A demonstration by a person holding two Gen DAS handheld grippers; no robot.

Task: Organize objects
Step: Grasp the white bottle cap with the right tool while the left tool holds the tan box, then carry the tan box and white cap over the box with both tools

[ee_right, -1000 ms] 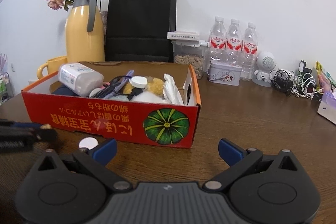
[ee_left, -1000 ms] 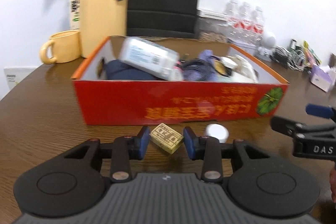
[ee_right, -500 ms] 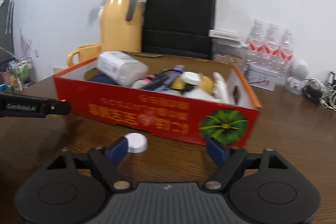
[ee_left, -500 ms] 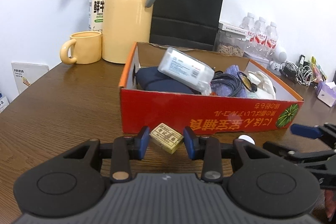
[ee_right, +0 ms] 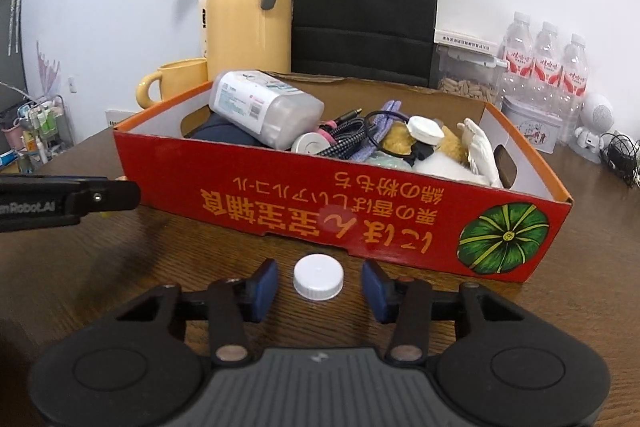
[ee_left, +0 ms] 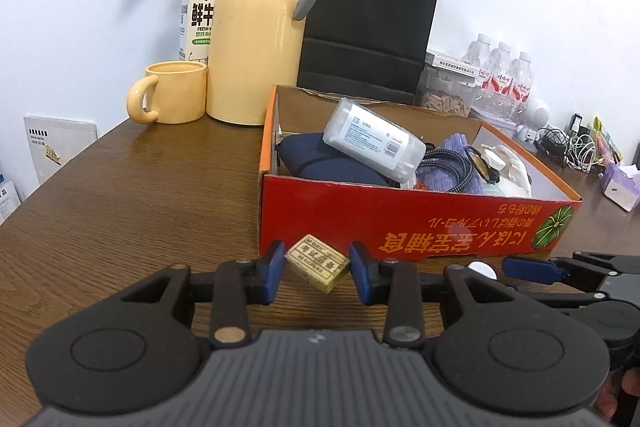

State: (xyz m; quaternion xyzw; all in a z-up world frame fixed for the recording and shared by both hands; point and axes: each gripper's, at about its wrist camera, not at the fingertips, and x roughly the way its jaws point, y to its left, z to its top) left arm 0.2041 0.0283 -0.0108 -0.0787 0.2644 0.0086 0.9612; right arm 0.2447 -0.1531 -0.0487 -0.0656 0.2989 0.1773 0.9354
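Observation:
My left gripper (ee_left: 318, 270) is shut on a small tan labelled block (ee_left: 316, 262), held tilted just in front of the red cardboard box (ee_left: 400, 223) near its left corner. The box holds a clear plastic bottle (ee_left: 372, 139), a dark pouch, cables and white items. A white bottle cap (ee_right: 318, 275) lies on the wooden table before the box front (ee_right: 280, 203). My right gripper (ee_right: 319, 286) straddles the cap with its jaws closing; gaps still show on both sides of the cap. The left gripper's finger (ee_right: 68, 203) shows at the right wrist view's left edge.
Behind the box stand a yellow thermos jug (ee_left: 256, 39), a yellow mug (ee_left: 172, 93), a milk carton (ee_left: 198, 15) and a black paper bag (ee_left: 368, 23). Water bottles (ee_right: 544, 63), a tin, a small white robot figure and tangled cables (ee_left: 576, 147) line the back right.
The right gripper slid left until the white cap lay between its fingers, and its jaws narrowed. The left gripper carried the tan block leftward along the box front.

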